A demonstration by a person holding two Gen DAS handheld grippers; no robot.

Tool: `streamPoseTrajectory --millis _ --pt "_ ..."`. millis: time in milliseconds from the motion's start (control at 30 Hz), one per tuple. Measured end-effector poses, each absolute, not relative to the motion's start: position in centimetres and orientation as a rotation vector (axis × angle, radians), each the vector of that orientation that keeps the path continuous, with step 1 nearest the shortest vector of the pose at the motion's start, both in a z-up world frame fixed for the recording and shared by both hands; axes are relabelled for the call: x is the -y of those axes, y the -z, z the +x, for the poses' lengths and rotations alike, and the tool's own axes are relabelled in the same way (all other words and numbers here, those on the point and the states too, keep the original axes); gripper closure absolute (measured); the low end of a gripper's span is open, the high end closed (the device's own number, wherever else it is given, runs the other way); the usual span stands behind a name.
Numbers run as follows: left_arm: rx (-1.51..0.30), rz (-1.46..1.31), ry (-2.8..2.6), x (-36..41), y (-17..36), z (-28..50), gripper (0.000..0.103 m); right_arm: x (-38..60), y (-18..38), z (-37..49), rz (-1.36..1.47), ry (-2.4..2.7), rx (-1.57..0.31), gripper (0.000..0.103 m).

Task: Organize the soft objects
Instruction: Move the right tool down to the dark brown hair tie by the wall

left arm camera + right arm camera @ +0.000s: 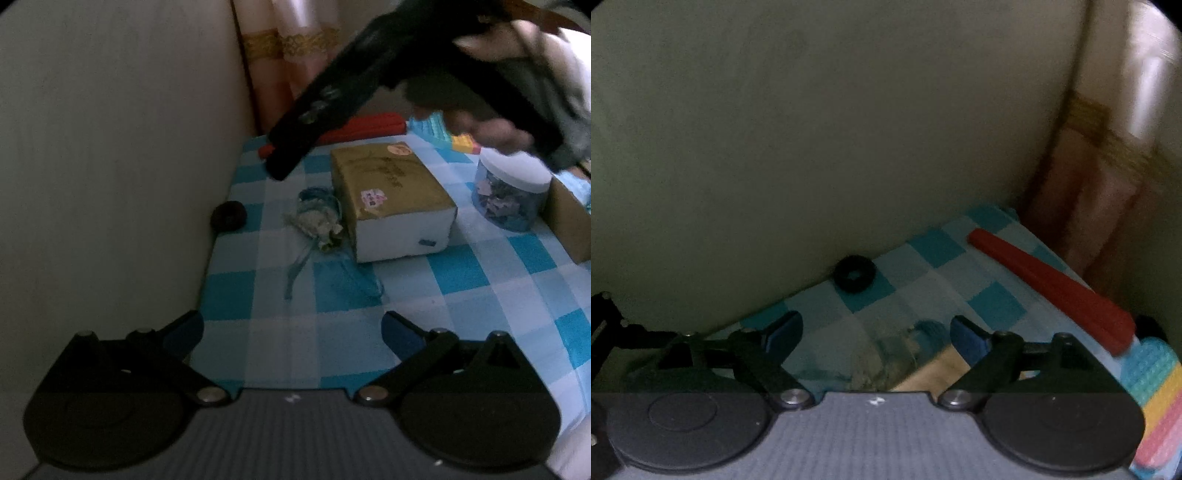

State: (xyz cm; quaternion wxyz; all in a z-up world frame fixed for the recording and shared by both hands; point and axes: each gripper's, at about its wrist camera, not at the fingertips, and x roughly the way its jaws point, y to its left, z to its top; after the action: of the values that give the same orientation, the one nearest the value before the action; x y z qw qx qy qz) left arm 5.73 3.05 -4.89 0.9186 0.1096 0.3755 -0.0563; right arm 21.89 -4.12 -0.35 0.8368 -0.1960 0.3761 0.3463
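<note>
I hold my right gripper (875, 332) wide and empty above the blue organza pouch (317, 218) at centre frame, beside the gold box (388, 192) — lined up to pinch it. My left gripper (291, 332) waits low, open too.

the room is dim, with a soft greenish cast over everything. a plain pale wall (110, 147) runs along the left side of the counter (461, 295), meeting its edge directly. the counter is covered by a cloth of bright blue, light blue and white checks. in the far corner, behind the counter, a pinkish curtain (291, 62) hangs in folds, crossed by a gold patterned band (291, 44). daylight glows through the upper part of the curtain, the brightest spot in view. in the right wrist view the same wall fills most of the picture, and the curtain stands blurred at the right edge.
</note>
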Motion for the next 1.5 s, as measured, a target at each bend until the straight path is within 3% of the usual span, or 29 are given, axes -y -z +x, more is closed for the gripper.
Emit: streamPoseTrajectory --millis 533,600,967,1167,1233,1500 --pt "-0.807 0.202 0.115 -3.2 5.9 6.0 0.001 -4.1 5.1 28.3 -0.645 -0.943 -0.881 0.030" --pt "-0.818 0.203 0.107 -3.1 6.4 6.4 0.001 -4.7 5.6 28.7 -0.662 -0.941 -0.880 0.037" --pt "-0.847 0.202 0.107 -3.0 7.5 6.9 0.001 -6.1 7.5 30.1 -0.692 -0.953 -0.919 0.037" --pt "-0.853 0.194 0.100 -3.3 7.6 7.1 0.001 -6.5 8.0 30.5 -0.682 -0.953 -0.932 0.044" --pt "-0.852 0.191 0.100 -3.3 7.7 7.1 0.001 -6.3 7.9 30.5 -0.667 -0.958 -0.940 0.052" --pt "-0.852 0.194 0.104 -3.4 7.7 7.2 0.001 -5.8 6.8 29.7 -0.659 -0.952 -0.945 0.060"
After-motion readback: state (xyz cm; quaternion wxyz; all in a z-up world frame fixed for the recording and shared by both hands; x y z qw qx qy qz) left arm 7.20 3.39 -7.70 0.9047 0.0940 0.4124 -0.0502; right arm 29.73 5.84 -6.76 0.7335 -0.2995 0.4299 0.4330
